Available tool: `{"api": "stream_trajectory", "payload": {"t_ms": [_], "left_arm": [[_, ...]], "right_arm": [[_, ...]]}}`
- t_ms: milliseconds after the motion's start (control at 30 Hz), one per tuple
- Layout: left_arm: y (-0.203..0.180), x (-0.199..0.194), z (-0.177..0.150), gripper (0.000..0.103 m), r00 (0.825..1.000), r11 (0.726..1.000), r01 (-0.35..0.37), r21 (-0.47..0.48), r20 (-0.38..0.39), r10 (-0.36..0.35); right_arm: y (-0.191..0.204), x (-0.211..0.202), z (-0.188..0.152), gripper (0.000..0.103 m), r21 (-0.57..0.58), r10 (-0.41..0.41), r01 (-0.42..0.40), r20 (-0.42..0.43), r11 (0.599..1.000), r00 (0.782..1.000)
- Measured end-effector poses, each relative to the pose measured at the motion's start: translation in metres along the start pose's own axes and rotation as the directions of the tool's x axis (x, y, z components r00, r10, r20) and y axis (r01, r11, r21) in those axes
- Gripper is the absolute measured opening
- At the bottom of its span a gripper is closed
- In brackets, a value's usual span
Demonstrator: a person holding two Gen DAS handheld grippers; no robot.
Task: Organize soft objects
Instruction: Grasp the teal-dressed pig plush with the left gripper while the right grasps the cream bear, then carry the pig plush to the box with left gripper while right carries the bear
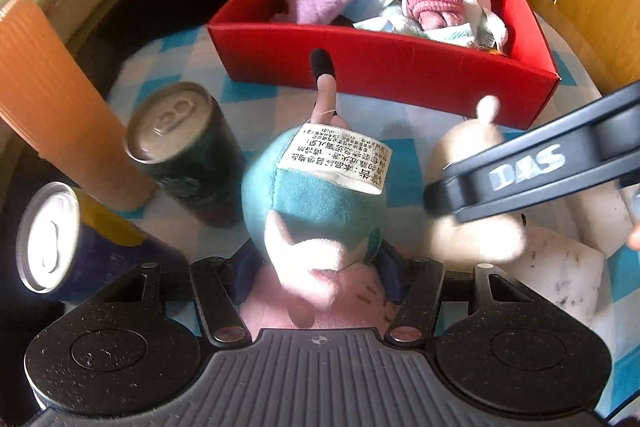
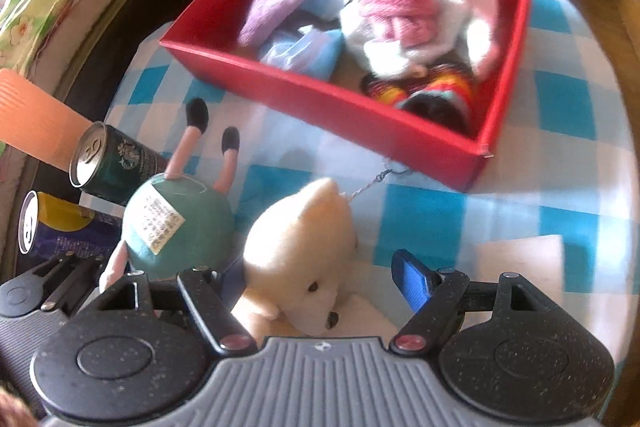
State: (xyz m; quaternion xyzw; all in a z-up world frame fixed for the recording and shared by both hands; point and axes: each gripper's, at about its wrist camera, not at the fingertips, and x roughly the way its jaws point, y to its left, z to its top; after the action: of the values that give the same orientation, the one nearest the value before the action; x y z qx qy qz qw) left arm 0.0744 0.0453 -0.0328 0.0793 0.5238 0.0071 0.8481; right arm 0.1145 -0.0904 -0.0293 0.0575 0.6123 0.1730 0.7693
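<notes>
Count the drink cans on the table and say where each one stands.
2. The dark green can stands upright left of the teal plush doll, beside the orange ribbed cup. The blue and yellow can stands nearer the camera, at the left edge. Others could be out of frame.

Bright daylight glare, blurred fisheye edges

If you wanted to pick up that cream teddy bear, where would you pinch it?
Probably across its soft round body, coming straight down from above. The teddy bear lies flat on the checked cloth, with the teal doll close on one side, so the right tongs straddling it from overhead look clearest.
</notes>
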Motion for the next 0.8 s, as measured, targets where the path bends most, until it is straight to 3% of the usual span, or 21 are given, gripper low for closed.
{"api": "stream_trajectory", "payload": {"t_ms": [200,267,467,800], "left_arm": [[0.002,-0.006,-0.003,0.060,1.000,1.000,-0.002,0.015,0.016,0.002],[0.003,-0.004,-0.006,0.060,1.000,1.000,0.003,0.014,0.009,-0.003],[0.005,-0.007,-0.007,0.060,1.000,1.000,0.010,0.012,0.017,-0.010],[0.001,-0.023,-0.008,0.060,0.999,1.000,0.005,0.009,0.050,-0.005]], "right_arm": [[0.023,0.021,-0.002,0.051,-0.106,-0.032,0.030,-0.021,0.994,0.999],[0.028,0.024,-0.003,0.038,-0.120,-0.020,0.015,-0.035,0.993,0.999],[0.033,0.020,-0.005,0.034,-0.168,-0.041,0.036,-0.028,0.985,0.999],[0.021,-0.013,-0.004,0.033,-0.146,-0.063,0.066,0.029,0.987,0.998]]}}
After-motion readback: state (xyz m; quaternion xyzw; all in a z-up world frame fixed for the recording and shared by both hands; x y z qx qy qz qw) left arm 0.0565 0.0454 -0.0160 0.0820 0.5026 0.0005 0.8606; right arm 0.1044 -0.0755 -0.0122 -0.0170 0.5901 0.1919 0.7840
